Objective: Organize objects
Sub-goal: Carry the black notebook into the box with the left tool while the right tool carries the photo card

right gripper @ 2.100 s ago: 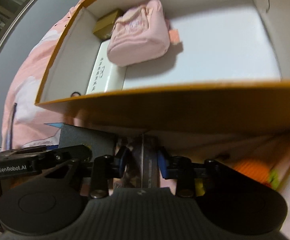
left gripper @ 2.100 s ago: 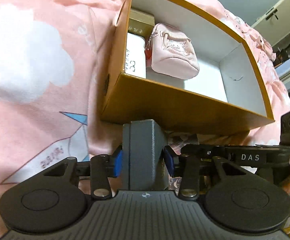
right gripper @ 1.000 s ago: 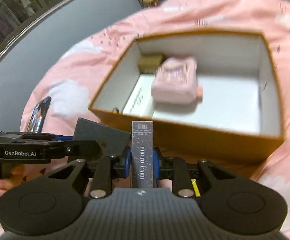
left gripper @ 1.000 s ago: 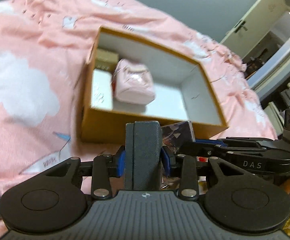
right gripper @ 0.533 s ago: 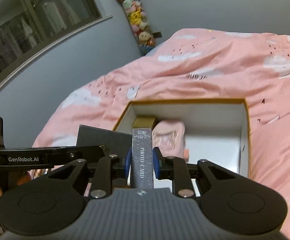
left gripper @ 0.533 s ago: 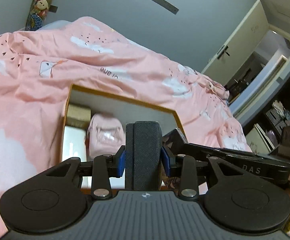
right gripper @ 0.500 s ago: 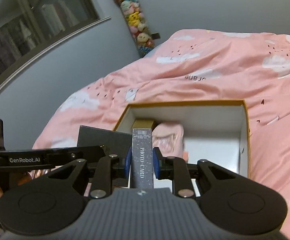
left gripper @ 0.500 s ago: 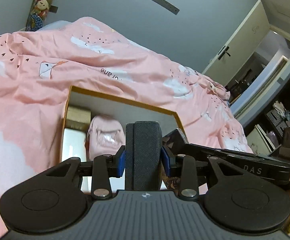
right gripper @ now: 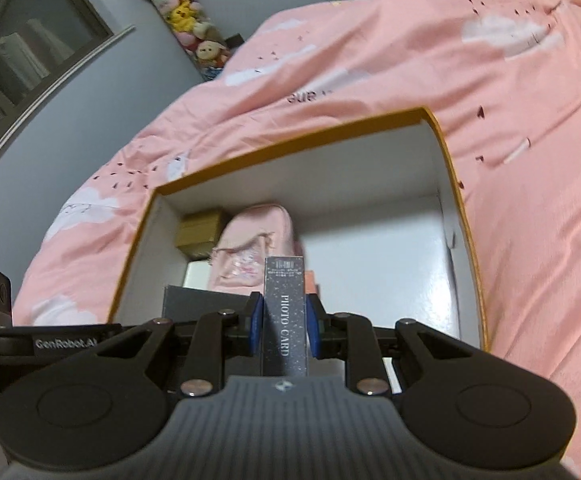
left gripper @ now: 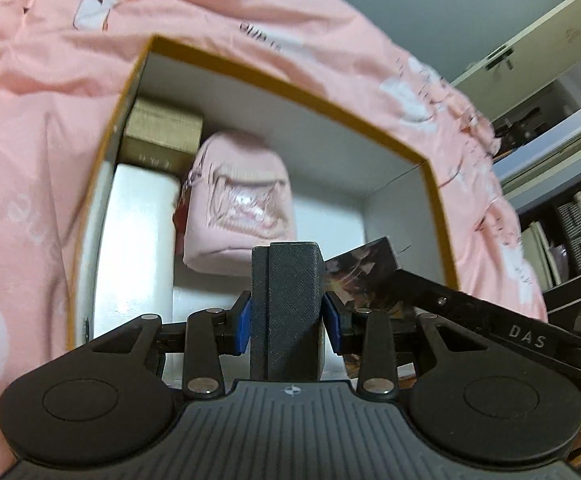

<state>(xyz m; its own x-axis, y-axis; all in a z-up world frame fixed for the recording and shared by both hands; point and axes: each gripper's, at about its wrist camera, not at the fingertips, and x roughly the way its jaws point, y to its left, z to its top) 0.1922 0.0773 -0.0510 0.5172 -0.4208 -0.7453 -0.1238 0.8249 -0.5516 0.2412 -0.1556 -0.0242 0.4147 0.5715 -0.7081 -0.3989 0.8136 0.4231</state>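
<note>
Open orange box (left gripper: 436, 184) with white interior, resting on a pink bedspread (left gripper: 42, 92) printed with clouds. Inside, along its left wall: a gold box (left gripper: 162, 138) at the far corner, a white box (left gripper: 138, 240) nearer the camera, and a pink pouch (left gripper: 238, 208) just beside both.

Left wrist view: the left gripper (left gripper: 288, 316) pinches a dark grey textured case (left gripper: 286, 304) held upright, blue pads pressed against its two sides; the case hangs over the near part of the orange box. To its right, the photo card box (left gripper: 358, 272) shows its illustrated broad face, and the arm of the other tool, marked "DAS", crosses in front. A doorway and shelving appear at far right; neither shows in the other view.

Right wrist view: the right gripper (right gripper: 284, 320) clamps the photo card box (right gripper: 284, 316) by its narrow edge, where the lettering "PHOTO CARD" is legible; it stands upright over the orange box (right gripper: 456, 200). The dark grey case (right gripper: 194, 304) appears at left as a flat panel, above the arm marked "GenRobot.AI". Only here are a column of plush toys (right gripper: 182, 12) against the grey wall and a window at upper left visible. The pink pouch (right gripper: 250, 240) is partly hidden behind the held card box. Both views are slightly blurred.
</note>
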